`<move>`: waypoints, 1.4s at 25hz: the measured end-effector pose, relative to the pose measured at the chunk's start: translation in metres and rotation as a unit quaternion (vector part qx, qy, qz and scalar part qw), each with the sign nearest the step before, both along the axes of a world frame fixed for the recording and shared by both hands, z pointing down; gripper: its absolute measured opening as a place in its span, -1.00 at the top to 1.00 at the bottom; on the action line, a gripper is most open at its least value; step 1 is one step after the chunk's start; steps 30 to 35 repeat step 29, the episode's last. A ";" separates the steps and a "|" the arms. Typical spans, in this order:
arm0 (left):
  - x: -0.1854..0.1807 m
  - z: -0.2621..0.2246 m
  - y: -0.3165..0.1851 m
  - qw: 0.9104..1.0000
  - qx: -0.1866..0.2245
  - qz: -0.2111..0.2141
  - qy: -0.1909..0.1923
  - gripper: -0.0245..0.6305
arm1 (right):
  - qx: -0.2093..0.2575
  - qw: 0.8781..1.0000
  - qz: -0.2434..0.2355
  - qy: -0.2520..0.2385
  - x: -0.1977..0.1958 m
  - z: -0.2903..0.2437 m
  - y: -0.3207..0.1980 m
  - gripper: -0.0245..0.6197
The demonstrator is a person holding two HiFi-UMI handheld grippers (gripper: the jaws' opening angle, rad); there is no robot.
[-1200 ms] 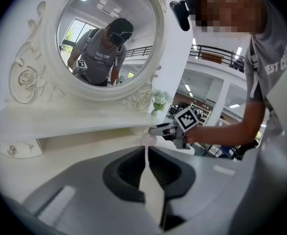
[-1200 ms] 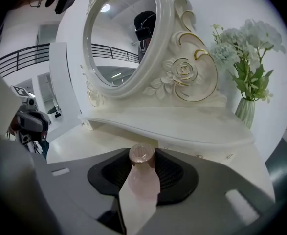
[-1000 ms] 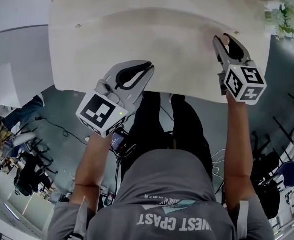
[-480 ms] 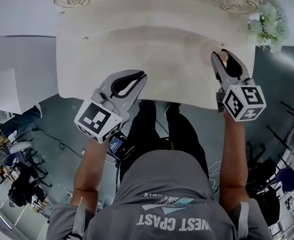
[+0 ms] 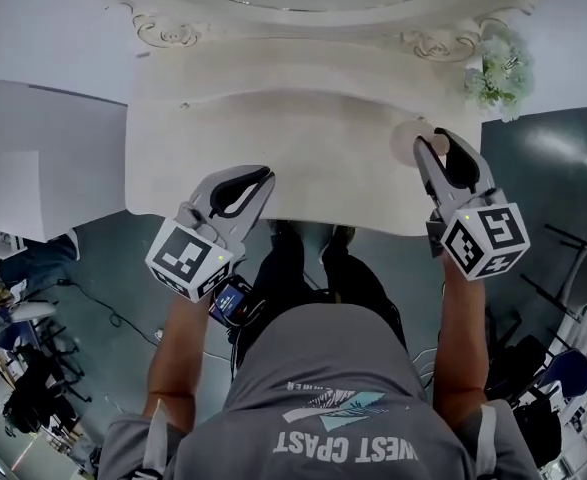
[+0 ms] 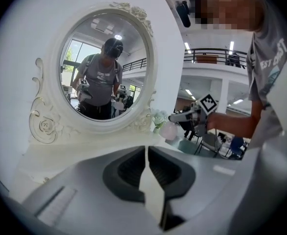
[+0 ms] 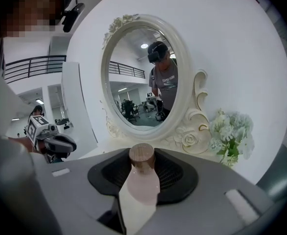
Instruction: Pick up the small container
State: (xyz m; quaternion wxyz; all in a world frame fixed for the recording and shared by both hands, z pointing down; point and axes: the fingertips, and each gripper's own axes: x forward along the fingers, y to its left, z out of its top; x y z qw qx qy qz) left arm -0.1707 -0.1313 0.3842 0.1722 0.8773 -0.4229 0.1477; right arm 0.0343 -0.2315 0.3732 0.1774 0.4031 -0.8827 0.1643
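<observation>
The small container is a pale pink bottle with a round wooden cap. It stands upright between the jaws of my right gripper, which is shut on it. In the head view the container shows at the tip of the right gripper, over the right part of the white vanity table. The left gripper view shows the pink container held out beside the flowers. My left gripper is shut with nothing in it. It hovers over the table's front edge, left of centre, as the left gripper.
An oval mirror in a carved white frame stands at the back of the table. A bunch of pale artificial flowers sits at the back right corner, close to the right gripper. Past the table's front and side edges lies the grey floor.
The head view has tilted, so the mirror base and flowers now show. Both grippers sit lower in the frame. The right gripper still holds the container, and the left is still shut.
</observation>
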 end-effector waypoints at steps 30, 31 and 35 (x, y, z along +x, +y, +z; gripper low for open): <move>-0.038 -0.033 0.039 1.000 0.016 0.011 0.013 0.86 | 0.070 0.997 -0.015 0.025 -0.046 -0.095 0.052 0.47; -0.038 -0.033 0.039 1.000 0.016 0.011 0.013 0.86 | 0.070 0.997 -0.015 0.025 -0.046 -0.095 0.052 0.47; -0.038 -0.033 0.039 1.000 0.016 0.011 0.013 0.86 | 0.070 0.997 -0.015 0.025 -0.046 -0.095 0.052 0.47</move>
